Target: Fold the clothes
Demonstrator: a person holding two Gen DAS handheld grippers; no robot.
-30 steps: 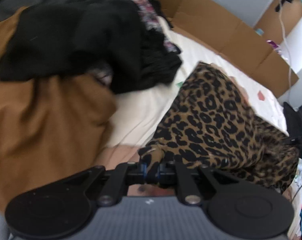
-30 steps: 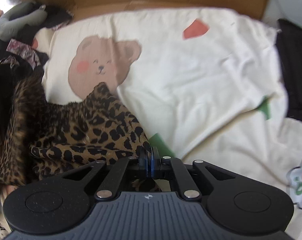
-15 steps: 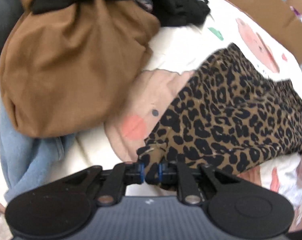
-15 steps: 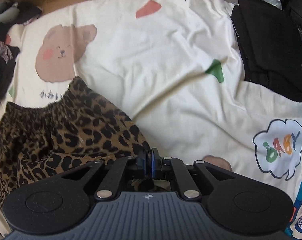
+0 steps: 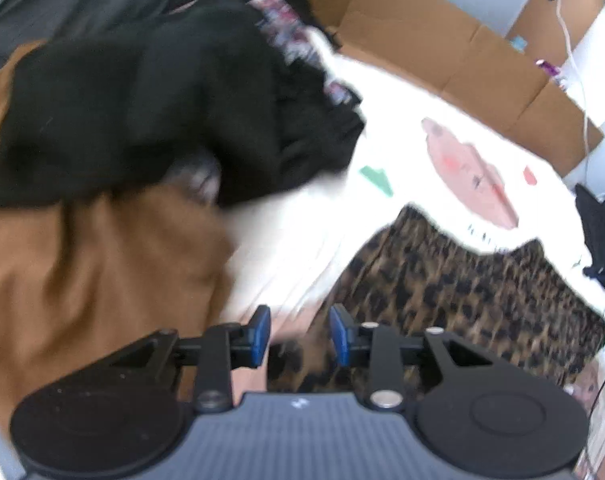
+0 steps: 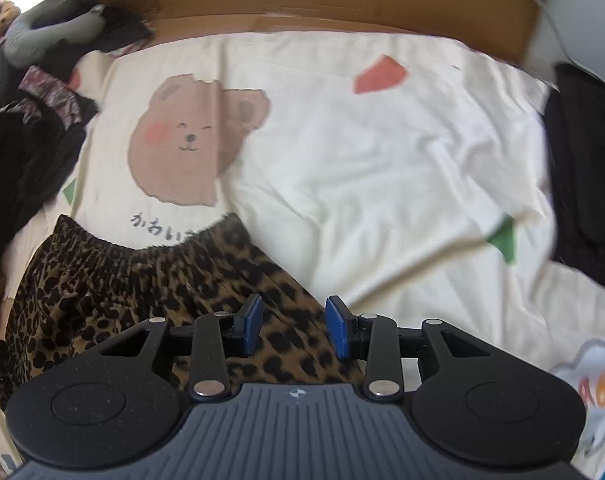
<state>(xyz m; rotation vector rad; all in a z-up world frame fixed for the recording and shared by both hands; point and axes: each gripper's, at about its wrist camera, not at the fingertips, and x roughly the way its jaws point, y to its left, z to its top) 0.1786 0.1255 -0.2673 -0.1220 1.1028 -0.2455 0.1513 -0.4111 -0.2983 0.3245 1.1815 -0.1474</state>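
The leopard-print skirt (image 6: 114,292) lies flat just below the bear print (image 6: 194,140) on the bedsheet (image 6: 362,152). Both the left gripper (image 5: 299,334) and right gripper (image 6: 292,326) gape empty over its near edge. It looks light, limp and crease-prone; best pinched at the gathered waistband.

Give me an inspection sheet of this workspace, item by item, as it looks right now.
Surface: cream bedsheet with bear print, wrinkled.
Job's things: leopard-print garment lying spread on the sheet, gathered waistband away from the grippers.
Clutter: black clothes atop brown garment; black pile at the sheet's right edge.
Grippers: left gripper open; right gripper open, both over the leopard fabric.
Cables: white cable by the wall.
Surroundings: cardboard along the far edge.
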